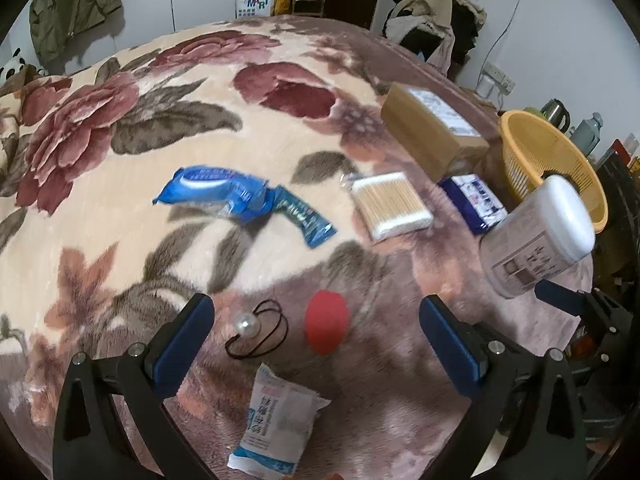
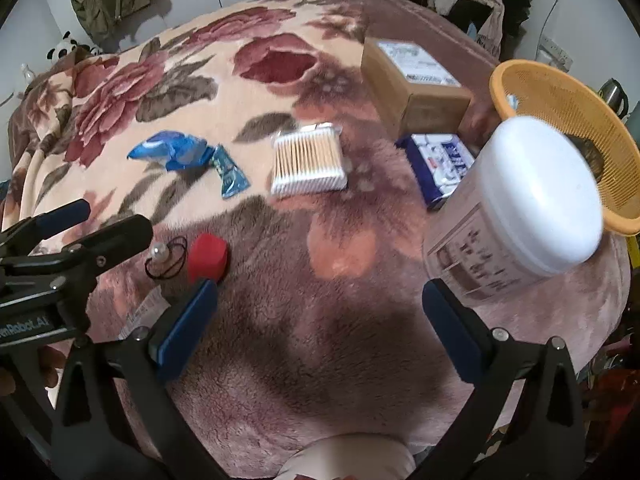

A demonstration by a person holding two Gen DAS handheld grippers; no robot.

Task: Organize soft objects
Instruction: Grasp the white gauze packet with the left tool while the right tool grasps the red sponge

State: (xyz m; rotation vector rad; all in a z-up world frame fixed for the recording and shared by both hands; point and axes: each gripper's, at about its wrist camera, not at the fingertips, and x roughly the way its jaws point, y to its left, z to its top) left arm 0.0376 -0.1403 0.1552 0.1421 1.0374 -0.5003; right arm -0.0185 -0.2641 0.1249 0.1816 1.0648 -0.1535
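- Red sponge (image 1: pixel 326 328), egg-shaped, lies on the floral fleece blanket (image 1: pixel 120 128), between the spread fingers of the left gripper (image 1: pixel 316 342), and nothing touches it.
- Left gripper stands with its jaws wide apart and holds nothing; the right gripper (image 2: pixel 320 328) is also spread wide and empty over a bare brown part of the blanket.
- Just beside the sponge, on its left, lies a black hair tie with a pearl bead (image 1: pixel 250 328).
- Near the bottom of the left wrist view lies a white packet with blue print (image 1: pixel 276 428).
- Farther up the blanket lie blue wrappers (image 1: pixel 240 200), a flat pack of cotton swabs (image 1: pixel 390 204) and a dark blue tissue pack (image 1: pixel 474 200), each apart from the others.
- A clear jar with a white lid (image 2: pixel 516 216) is tilted at the right, in front of an orange plastic basket (image 2: pixel 560 100); I cannot tell what supports it.
- Behind the tissue pack sits a cardboard box (image 1: pixel 432 128).
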